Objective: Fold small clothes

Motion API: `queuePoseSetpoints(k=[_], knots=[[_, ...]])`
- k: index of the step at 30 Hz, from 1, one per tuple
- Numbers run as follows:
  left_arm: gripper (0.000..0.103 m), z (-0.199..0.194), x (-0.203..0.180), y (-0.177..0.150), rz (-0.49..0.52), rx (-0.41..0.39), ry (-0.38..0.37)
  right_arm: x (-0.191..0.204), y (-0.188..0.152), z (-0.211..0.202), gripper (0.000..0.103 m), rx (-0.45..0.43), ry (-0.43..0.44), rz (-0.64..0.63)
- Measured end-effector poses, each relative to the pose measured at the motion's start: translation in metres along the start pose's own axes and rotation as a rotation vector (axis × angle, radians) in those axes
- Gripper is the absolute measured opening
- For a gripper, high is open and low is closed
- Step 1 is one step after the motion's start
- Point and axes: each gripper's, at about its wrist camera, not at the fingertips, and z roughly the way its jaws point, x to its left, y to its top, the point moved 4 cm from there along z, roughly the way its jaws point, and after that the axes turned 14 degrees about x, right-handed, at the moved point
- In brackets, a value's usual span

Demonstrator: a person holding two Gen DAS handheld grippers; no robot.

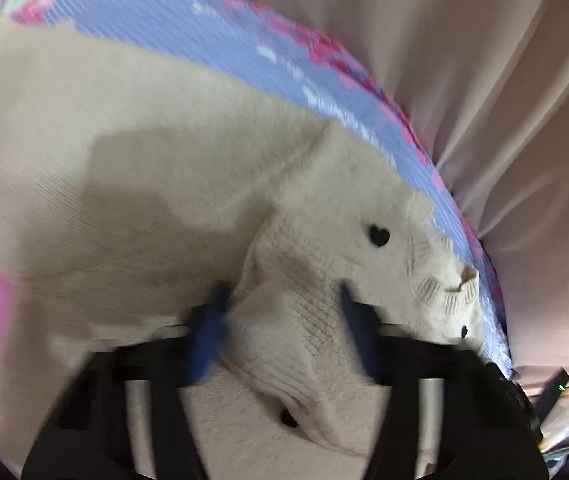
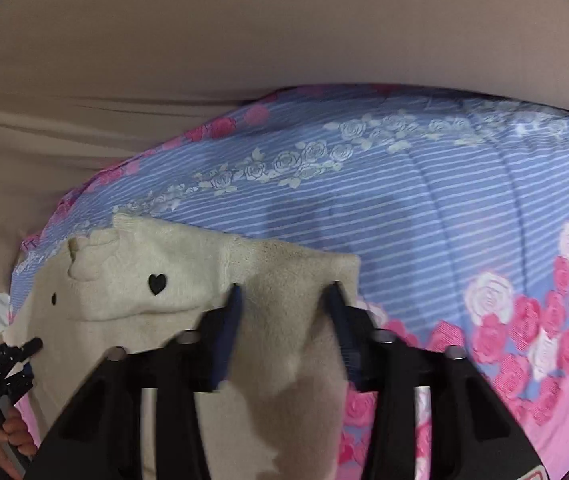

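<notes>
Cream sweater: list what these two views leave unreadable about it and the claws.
- Sweater outline: left wrist view, motion blur and the frame edges cut it off.
- Left claw grip: knit bunches between the blurred fingers; pinched or not is unclear.
- Right claw: right wrist view, fingers spread over the sweater; contact unclear.
- Sweater's lower part: right wrist view, hidden behind the claw body.

Left hand-held gripper [image 1: 282, 292] and right hand-held gripper [image 2: 284, 290] both hold their jaws spread, seemingly clamping nothing.

We see a cream sweater [image 1: 188, 152] of matt, fuzzy knit, ribbed at its edges, on a smooth, seemingly cotton floral bedsheet [image 2: 424, 216].
</notes>
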Motion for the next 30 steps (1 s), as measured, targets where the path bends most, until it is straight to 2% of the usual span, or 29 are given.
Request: queuePoseSetpoints(k=[1, 3, 5, 6, 8, 10, 11, 13, 14, 15, 16, 18, 21, 23, 26, 27, 28, 30], knots=[[0.011, 0.001, 0.002, 0.001, 0.001, 0.0, -0.011, 0.002, 0.001, 0.004, 0.008, 0.013, 0.001, -0.007], [0.01, -0.009, 0.011, 0.002, -0.021, -0.035, -0.042, 0.012, 0.001, -0.009, 0.008, -0.037, 0.046, -0.029], [0.01, -0.024, 0.016, 0.005, -0.019, -0.095, -0.016, 0.026, 0.0, -0.019, 0.009, -0.077, 0.083, -0.072], [0.01, -0.029, 0.021, 0.005, -0.022, -0.112, 0.0, 0.029, -0.001, -0.012, 0.014, -0.062, 0.058, -0.097], [0.011, -0.026, 0.026, 0.007, -0.024, -0.098, 0.014, 0.027, -0.001, 0.018, 0.019, 0.038, -0.031, -0.119], [0.011, -0.012, 0.027, 0.008, -0.027, -0.038, 0.021, 0.021, 0.0, 0.009, 0.02, -0.005, -0.019, -0.088], [0.013, -0.013, 0.025, 0.007, -0.016, -0.044, 0.028, 0.017, 0.0, -0.001, 0.021, -0.018, -0.002, -0.046], [0.015, -0.018, 0.019, 0.006, 0.022, -0.061, 0.037, 0.01, -0.002, -0.027, 0.021, -0.101, 0.087, 0.009], [0.015, -0.019, 0.018, 0.005, 0.035, -0.066, 0.045, 0.009, -0.002, -0.035, 0.018, -0.124, 0.129, 0.031], [0.015, -0.018, 0.019, 0.004, 0.038, -0.067, 0.05, 0.009, -0.001, -0.03, 0.005, -0.102, 0.144, 0.024], [0.015, -0.015, 0.02, 0.004, 0.032, -0.063, 0.057, 0.011, 0.0, -0.021, 0.001, -0.064, 0.123, 0.0], [0.015, -0.014, 0.024, 0.004, 0.013, -0.059, 0.052, 0.007, 0.002, 0.01, 0.0, 0.044, -0.056, -0.067], [0.016, -0.018, 0.026, 0.001, 0.011, -0.063, 0.048, 0.007, 0.001, -0.008, 0.0, -0.018, -0.035, -0.022], [0.028, -0.022, 0.027, -0.001, 0.022, -0.071, 0.032, 0.019, -0.006, -0.022, 0.0, -0.072, -0.003, -0.05], [0.046, -0.031, 0.033, -0.005, -0.002, -0.102, -0.023, 0.02, -0.017, 0.02, 0.0, 0.041, -0.126, -0.119], [0.046, -0.038, 0.038, -0.007, -0.02, -0.112, -0.059, 0.022, -0.02, 0.012, 0.0, 0.003, -0.145, -0.124], [0.048, -0.047, 0.044, -0.008, -0.038, -0.126, -0.086, 0.025, -0.022, 0.005, 0.003, 0.017, -0.163, -0.115], [0.055, -0.072, 0.066, -0.008, -0.079, -0.18, -0.134, 0.035, -0.033, -0.023, 0.005, -0.056, -0.125, -0.109]])
